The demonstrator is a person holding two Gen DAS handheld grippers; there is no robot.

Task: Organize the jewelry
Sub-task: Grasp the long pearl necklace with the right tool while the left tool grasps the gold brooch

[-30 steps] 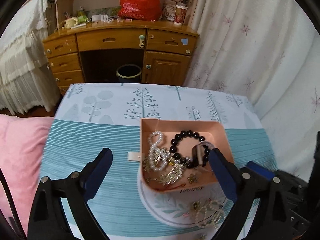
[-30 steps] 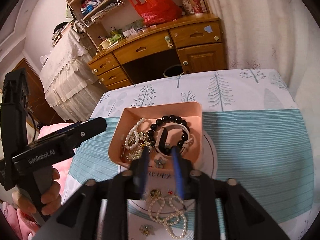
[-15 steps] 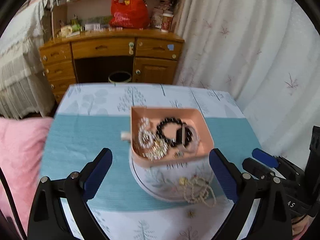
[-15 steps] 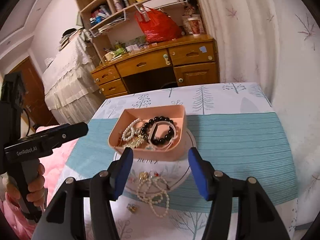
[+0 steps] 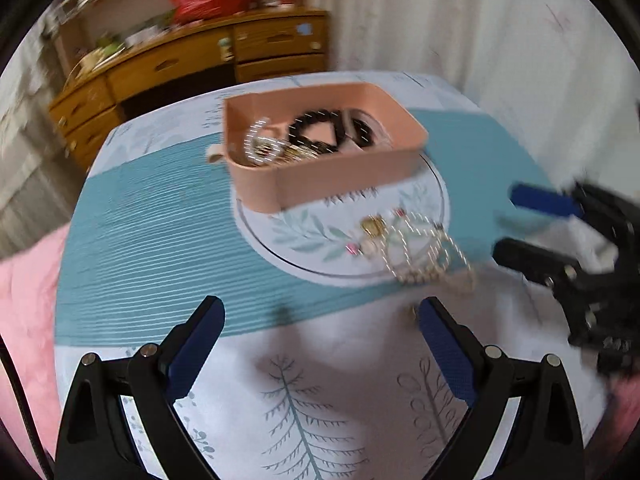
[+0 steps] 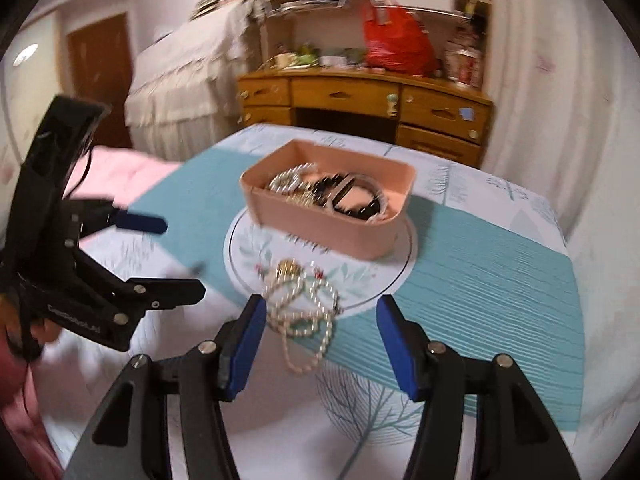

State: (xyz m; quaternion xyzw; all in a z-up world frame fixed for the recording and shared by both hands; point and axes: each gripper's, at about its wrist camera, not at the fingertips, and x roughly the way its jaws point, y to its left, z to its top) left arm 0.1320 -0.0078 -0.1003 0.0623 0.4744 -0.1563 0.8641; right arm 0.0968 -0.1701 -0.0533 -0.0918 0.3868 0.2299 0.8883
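Note:
A pink tray (image 5: 340, 178) (image 6: 320, 222) on the table holds a black bead bracelet (image 5: 320, 122), pearl strands (image 5: 260, 144) and other jewelry. A pearl necklace (image 5: 420, 252) (image 6: 304, 312) with small gold pieces lies loose on the cloth in front of the tray. My left gripper (image 5: 320, 344) is open and empty, well short of the necklace. My right gripper (image 6: 320, 344) is open and empty, its jaws either side of the necklace's near end, above it. Both views are blurred.
The table has a teal and white tree-print cloth (image 5: 160, 240) with a round leaf motif (image 6: 248, 248). A pink cushion (image 5: 24, 300) lies at the left. A wooden desk (image 6: 360, 96) with a red bag (image 6: 396, 48) stands behind, with curtains (image 5: 460, 20) at the right.
Both grippers have pulled back from the pink tray and dropped lower. The right gripper opened wide after being nearly shut over the tray. The tray now looks farther off.

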